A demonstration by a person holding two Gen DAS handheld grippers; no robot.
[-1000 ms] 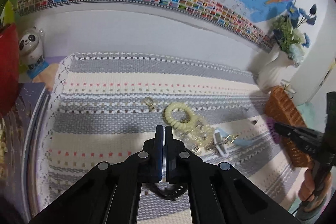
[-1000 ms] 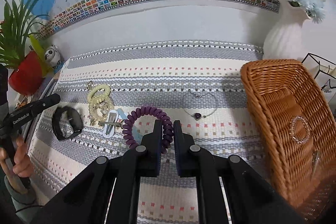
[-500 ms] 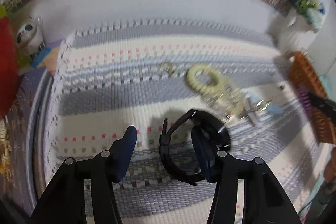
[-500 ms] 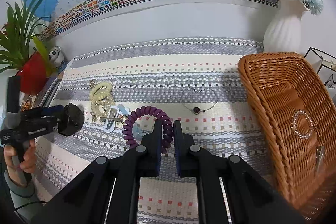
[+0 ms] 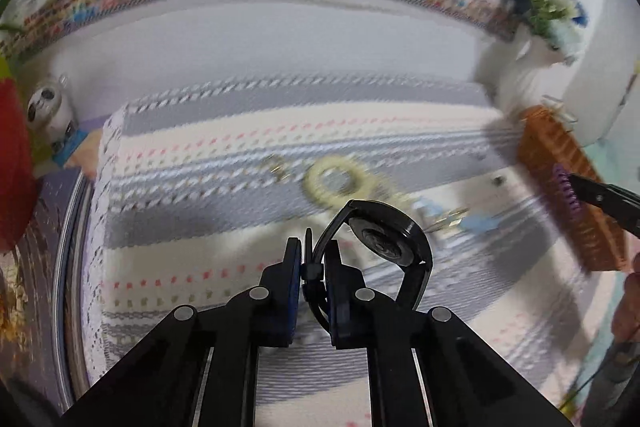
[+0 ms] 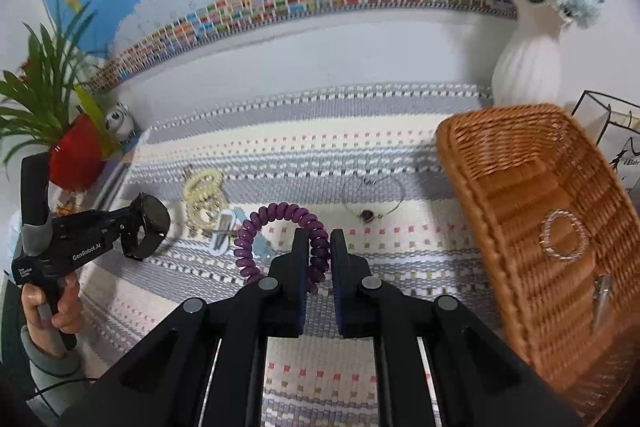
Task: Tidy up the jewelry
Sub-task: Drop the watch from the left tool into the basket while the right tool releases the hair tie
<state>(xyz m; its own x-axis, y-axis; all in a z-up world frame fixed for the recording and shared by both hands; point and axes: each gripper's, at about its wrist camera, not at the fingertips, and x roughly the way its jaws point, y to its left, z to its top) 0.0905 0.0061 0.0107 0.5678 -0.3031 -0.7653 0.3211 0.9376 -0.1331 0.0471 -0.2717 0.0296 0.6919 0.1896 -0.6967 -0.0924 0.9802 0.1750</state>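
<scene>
My left gripper (image 5: 314, 247) is closing its jaws, and the pads press on the strap of a black watch (image 5: 386, 241), which hangs above the striped mat. From the right wrist view, the left gripper (image 6: 136, 227) holds this watch (image 6: 150, 223) at the mat's left side. My right gripper (image 6: 320, 239) is shut on a purple coil hair tie (image 6: 256, 227), just left of the wicker basket (image 6: 500, 155). On the mat lie a pale yellow bead bracelet (image 6: 202, 187), hair clips (image 6: 224, 227) and a thin necklace with a dark pendant (image 6: 366, 214).
The basket holds a clear bead bracelet (image 6: 564, 235) and a silver clip (image 6: 600, 297). A white vase of flowers (image 6: 524, 67) stands behind it, a glass box (image 6: 612, 123) to its right. A red plant pot (image 6: 76, 155) and a panda figure (image 6: 118, 121) stand at the back left.
The left gripper opened over the black watch, then shut on its strap and lifted it off the mat. The right gripper, still shut on the purple coil, shifted slightly toward the basket.
</scene>
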